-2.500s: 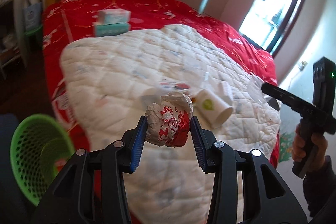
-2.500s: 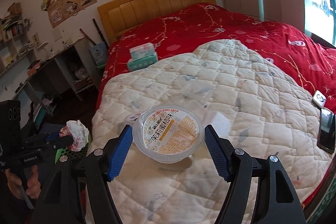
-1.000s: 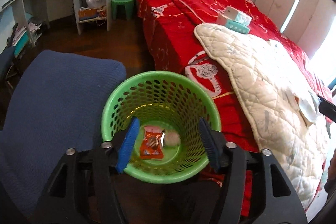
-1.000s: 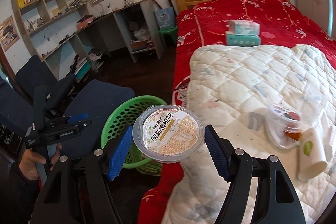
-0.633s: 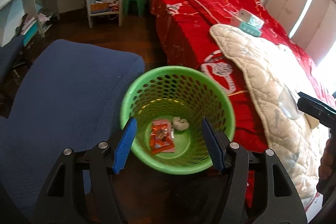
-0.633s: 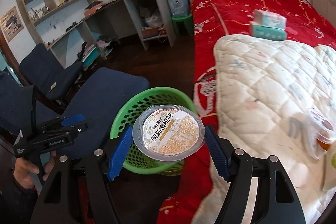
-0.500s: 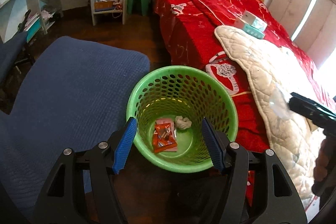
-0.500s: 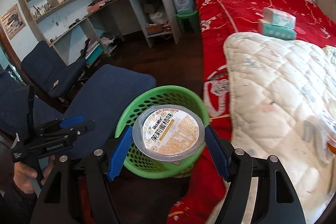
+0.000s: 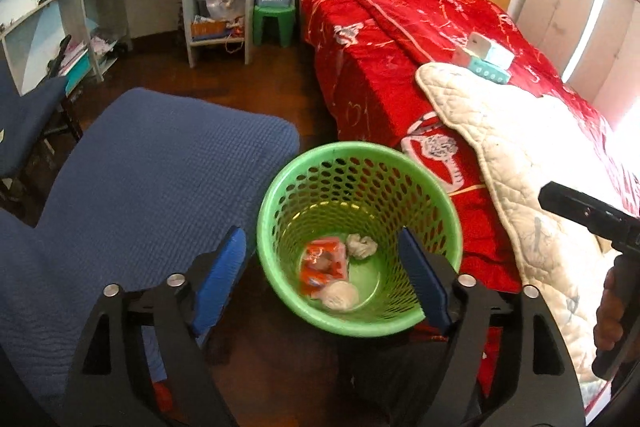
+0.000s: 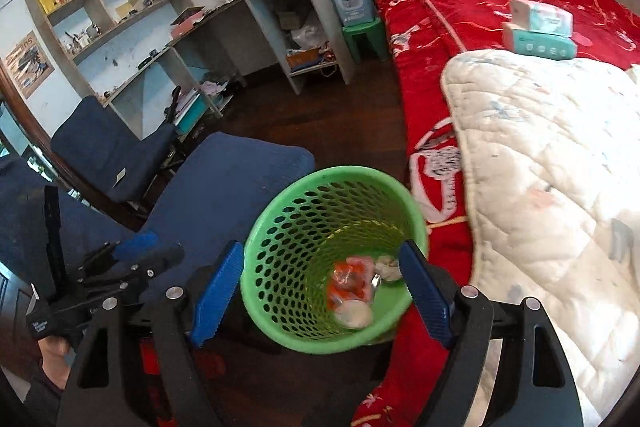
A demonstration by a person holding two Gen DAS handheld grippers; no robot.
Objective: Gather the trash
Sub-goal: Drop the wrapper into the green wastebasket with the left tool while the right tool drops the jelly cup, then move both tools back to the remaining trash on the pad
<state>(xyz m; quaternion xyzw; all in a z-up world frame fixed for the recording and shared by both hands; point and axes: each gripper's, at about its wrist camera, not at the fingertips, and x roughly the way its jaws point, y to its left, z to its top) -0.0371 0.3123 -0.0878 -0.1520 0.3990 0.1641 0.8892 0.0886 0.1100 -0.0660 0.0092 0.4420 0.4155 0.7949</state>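
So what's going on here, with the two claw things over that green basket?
A person is tidying trash off the bed with a handheld gripper in each hand. Both the left gripper and the right gripper hang above the green basket beside the bed, jaws opening with nothing between them. In the basket lie an orange wrapper, a crumpled tissue and a pale round cup.

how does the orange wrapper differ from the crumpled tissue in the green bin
The orange wrapper lies flat and is brightly printed; the crumpled tissue is a plain white wad. The wrapper is the larger and sits mid-floor; the tissue lies beside it, nearer the bed-side wall. Both rest at the bottom of the green bin.
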